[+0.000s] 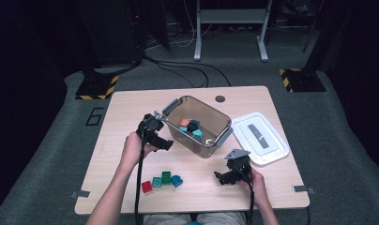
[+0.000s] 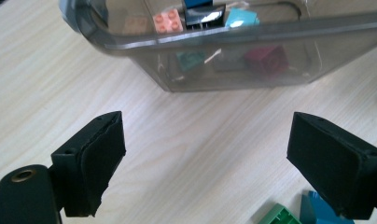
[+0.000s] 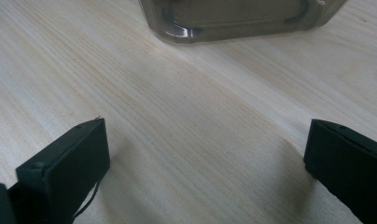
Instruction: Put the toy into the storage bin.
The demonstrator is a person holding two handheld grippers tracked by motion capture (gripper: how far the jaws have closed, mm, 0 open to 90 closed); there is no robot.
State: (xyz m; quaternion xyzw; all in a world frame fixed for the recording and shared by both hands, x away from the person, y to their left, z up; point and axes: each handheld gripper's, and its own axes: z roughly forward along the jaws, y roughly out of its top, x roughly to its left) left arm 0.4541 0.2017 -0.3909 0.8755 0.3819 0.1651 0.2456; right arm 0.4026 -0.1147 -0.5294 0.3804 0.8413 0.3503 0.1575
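The person is clearing loose bricks off the worktop (image 1: pixel 131 112) into the clear bin (image 1: pixel 178 133), where several bricks are already lying. The left tool (image 1: pixel 166 144) is hanging just beside the bin's near wall with its jaws spread wide and nothing between them; the right tool (image 1: pixel 219 177) is resting low over bare wood, likewise spread and empty. Four bricks are waiting in a short row near the front edge: red brick (image 1: pixel 147 186), teal brick (image 1: pixel 157 182), green brick (image 1: pixel 166 177) and blue brick (image 1: pixel 177 180). The row is lying toward the person from the left tool, running roughly left to right. The left hand looks nearer, with the green brick (image 2: pixel 280 217) and blue brick (image 2: pixel 319 213) already peeking in beside its jaw.
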